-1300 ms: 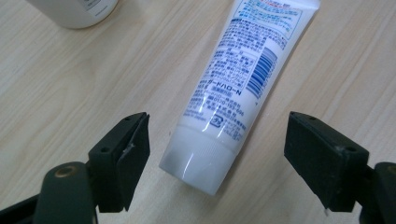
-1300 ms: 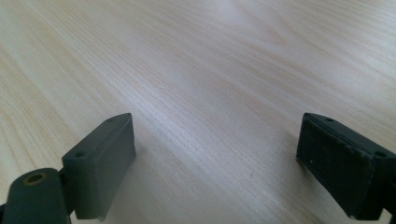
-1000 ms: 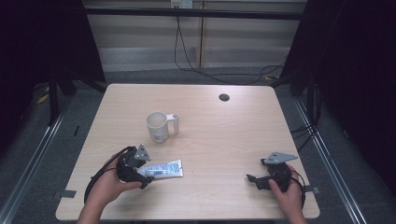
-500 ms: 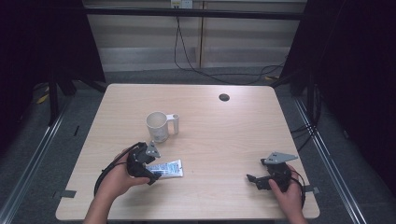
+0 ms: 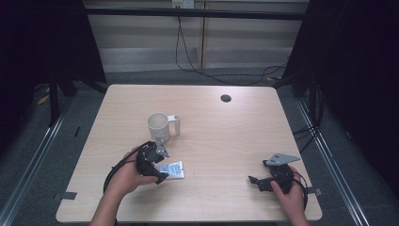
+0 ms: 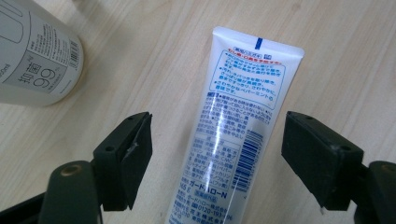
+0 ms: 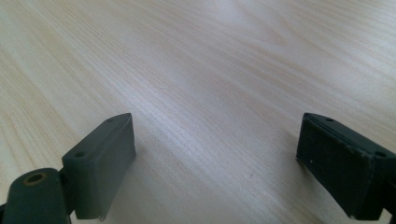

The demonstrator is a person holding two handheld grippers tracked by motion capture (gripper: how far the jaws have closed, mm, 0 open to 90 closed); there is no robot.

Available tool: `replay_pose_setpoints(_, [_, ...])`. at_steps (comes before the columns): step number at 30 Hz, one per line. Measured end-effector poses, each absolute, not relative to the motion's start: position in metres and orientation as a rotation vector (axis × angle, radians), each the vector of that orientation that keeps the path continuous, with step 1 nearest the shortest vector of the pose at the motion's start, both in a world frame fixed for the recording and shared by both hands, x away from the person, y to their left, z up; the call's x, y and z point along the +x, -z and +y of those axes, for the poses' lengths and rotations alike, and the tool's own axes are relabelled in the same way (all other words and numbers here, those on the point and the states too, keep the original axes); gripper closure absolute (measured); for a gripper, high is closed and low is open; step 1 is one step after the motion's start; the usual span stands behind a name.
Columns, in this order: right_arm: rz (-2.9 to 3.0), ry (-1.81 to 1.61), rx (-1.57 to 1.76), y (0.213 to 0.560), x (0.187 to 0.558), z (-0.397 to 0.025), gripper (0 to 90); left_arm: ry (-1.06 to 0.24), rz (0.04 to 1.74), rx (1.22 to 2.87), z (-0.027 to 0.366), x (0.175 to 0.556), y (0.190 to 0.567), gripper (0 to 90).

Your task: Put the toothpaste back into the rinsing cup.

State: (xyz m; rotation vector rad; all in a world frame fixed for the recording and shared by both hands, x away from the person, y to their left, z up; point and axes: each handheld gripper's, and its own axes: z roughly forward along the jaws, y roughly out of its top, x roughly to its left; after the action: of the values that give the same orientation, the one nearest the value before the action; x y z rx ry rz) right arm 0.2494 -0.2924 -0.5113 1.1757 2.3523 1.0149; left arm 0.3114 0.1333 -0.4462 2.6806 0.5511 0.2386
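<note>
Tube (image 6: 233,140): a white tube lying flat on the wooden table (image 5: 226,141), near its front left; blue and red Japanese print, a barcode, and a partly read brand line ending "ロ-N".
Tube's place: between the spread jaws of the left gripper (image 6: 217,154), touching neither; in the high view it lies just in front of the mug.
Left gripper: released, jaws wide to either side of the tube (image 5: 171,169), held low over it (image 5: 157,172).
Mug (image 5: 160,126): white, with a handle, upright; its wall bears "抑菌 99" and a barcode (image 6: 35,56). Contents cannot be told.
Right gripper (image 5: 259,181): released, jaws apart over bare wood (image 7: 215,158), at the front right, well apart from the tube.
</note>
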Motion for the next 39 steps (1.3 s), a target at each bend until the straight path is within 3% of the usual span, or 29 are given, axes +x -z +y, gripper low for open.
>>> replay_pose_setpoints(31, [2.353,-1.016,1.174,0.511,0.250,-0.292,11.1,-0.183,0.478,2.793,0.116,0.315,0.452,28.4])
replay_pose_setpoints(39, [2.352,-1.016,1.174,0.511,0.250,-0.292,11.0,-0.161,0.426,2.834,0.112,0.316,0.459,36.5])
